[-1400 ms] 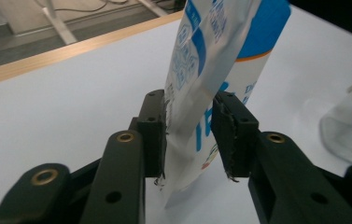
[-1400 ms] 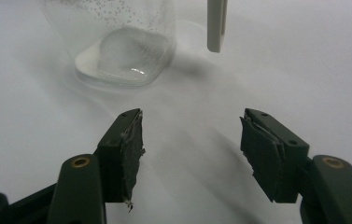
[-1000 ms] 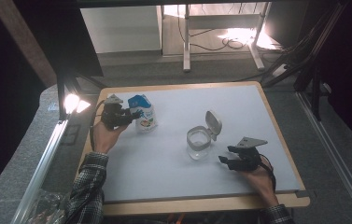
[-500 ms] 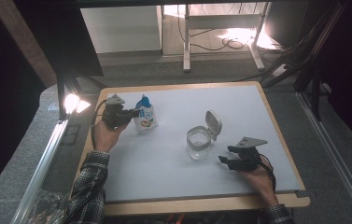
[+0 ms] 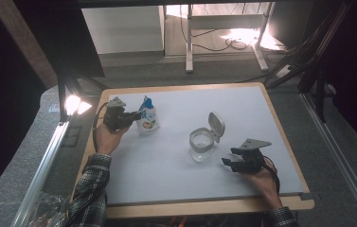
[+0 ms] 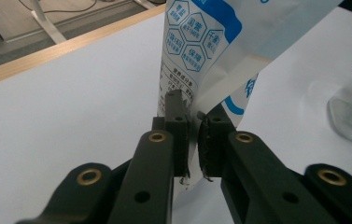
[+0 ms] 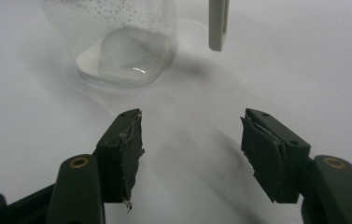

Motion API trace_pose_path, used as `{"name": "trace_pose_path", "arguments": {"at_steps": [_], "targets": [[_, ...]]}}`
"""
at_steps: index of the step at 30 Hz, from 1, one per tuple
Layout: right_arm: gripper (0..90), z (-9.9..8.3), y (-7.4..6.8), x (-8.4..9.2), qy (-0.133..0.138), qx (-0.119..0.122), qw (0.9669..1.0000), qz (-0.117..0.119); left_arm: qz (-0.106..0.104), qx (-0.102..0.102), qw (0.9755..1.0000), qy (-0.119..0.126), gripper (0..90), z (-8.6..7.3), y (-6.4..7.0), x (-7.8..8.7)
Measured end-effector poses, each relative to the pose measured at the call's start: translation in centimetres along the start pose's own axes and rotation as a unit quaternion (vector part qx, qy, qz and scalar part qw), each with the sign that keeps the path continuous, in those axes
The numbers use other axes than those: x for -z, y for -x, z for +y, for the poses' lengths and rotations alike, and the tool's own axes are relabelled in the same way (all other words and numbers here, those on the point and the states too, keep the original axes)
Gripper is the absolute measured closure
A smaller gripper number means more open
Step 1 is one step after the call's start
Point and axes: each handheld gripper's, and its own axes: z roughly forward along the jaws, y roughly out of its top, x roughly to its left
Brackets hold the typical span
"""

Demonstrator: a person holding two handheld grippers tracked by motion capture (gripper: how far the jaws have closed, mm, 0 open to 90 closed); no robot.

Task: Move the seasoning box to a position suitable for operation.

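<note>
Left gripper (image 5: pixel 136 115) holding near table's left edge, toward far-left corner, pointing level toward table's middle; I'm seeing its jaws having just been closing, pads (image 6: pixel 179 140) now pinching pouch (image 6: pixel 201 51) edge between them. Left hand (image 5: pixel 107 137) cradling it from below, plaid sleeve running back to near edge. Right gripper (image 5: pixel 228 156) sitting low near right edge, jaws standing apart, nothing between them, right hand (image 5: pixel 261 177) behind.

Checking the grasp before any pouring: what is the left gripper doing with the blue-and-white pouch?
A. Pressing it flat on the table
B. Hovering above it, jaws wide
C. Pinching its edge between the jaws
C: in the left gripper view the left gripper has both pads closed on the pouch edge.
</note>
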Motion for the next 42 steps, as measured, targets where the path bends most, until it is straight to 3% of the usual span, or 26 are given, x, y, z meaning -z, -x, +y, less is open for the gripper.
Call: {"name": "trace_pose_path", "arguments": {"at_steps": [6,14,30,42], "targets": [[38.5,0.0,0.0,0.0,0.0,-0.001,1.0,0.001,0.006,-0.005,1.0,0.006,89.2,-0.1,0.3,0.0],[38.2,0.0,0.1,0.0,0.0,-0.006,1.0,0.001,-0.009,0.014,0.9997,0.015,89.8,0.1,0.5,0.1],[36.3,0.0,0.2,0.3,0.009,-0.023,0.9997,-0.001,-0.017,-0.003,0.9997,0.02,90.0,0.9,2.2,0.3],[36.2,0.0,-0.5,0.5,0.011,-0.019,0.9997,0.007,-0.044,-0.004,0.9984,0.037,90.0,1.3,3.9,1.7]]}}
